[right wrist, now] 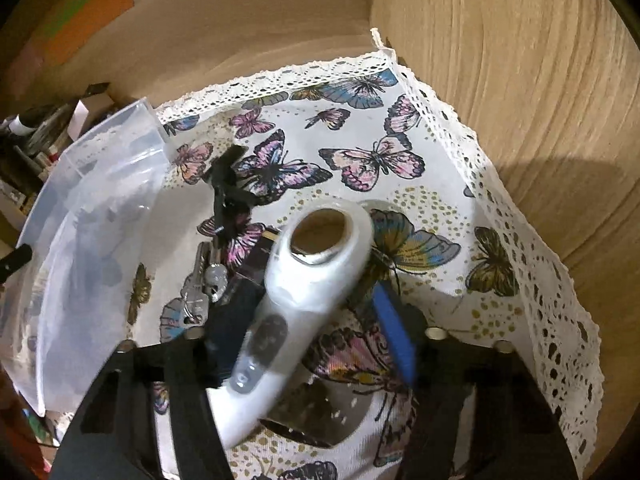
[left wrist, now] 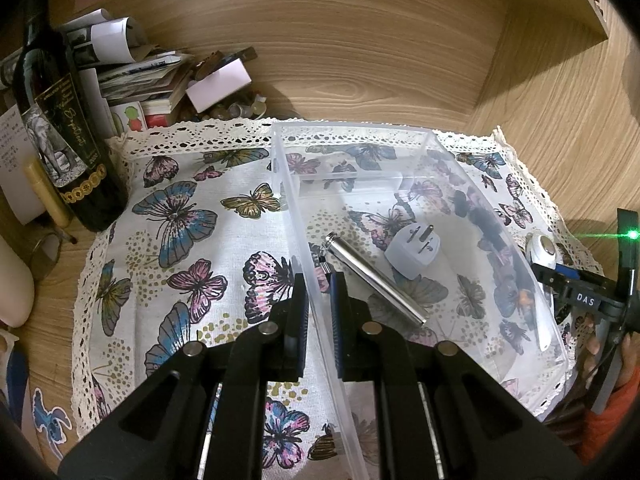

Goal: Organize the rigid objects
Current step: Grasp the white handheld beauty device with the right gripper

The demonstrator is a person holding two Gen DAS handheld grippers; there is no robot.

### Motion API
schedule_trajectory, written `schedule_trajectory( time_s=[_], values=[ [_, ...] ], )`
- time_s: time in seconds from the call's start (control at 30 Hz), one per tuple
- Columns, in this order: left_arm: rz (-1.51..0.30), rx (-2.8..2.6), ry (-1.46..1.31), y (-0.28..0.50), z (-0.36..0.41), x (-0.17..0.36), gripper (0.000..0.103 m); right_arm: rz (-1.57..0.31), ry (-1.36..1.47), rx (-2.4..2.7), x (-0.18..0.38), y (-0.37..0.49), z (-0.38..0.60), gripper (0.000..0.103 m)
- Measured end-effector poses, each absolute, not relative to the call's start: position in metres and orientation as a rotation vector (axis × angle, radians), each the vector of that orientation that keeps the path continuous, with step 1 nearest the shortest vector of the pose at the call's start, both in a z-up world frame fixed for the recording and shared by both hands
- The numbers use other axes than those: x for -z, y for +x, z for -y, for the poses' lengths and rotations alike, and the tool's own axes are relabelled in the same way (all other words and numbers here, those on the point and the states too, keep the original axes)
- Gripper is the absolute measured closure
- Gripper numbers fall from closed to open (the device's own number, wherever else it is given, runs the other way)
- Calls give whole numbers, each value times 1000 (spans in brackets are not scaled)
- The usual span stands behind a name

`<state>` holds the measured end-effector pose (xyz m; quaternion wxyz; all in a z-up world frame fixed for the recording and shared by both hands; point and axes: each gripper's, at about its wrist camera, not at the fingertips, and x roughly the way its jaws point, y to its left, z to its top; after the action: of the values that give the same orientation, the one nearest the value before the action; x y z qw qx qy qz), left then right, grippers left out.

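White glossy plastic, the handheld device sits between the right gripper fingers, its long axis running up and away along them, round lens end farthest out. The blue pads are spread wide; blur hides whether they actually press it, so I cannot tell if it is held. The clear plastic bin lies just to this gripper's left, so the coming move would be leftward over its wall. The left gripper straddles the bin's near wall, narrowly parted, seemingly steadying it. Inside lie a smooth steel cylinder and a white plug adapter. Keys rest on the butterfly cloth covering the surface.
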<state>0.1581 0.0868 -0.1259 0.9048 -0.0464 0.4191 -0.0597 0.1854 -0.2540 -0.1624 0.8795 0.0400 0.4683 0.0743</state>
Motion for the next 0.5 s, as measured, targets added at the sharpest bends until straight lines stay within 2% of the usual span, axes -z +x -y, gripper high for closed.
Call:
schedule_trajectory(
  time_s=[0.2,0.5],
  values=[
    [-866,124,-94,158,-87,126,93,-962,124,-146,164,191,257,69],
    [-864,123,-93,158,-87,126,93,-948,-28,-88,168,200,238,70]
  ],
)
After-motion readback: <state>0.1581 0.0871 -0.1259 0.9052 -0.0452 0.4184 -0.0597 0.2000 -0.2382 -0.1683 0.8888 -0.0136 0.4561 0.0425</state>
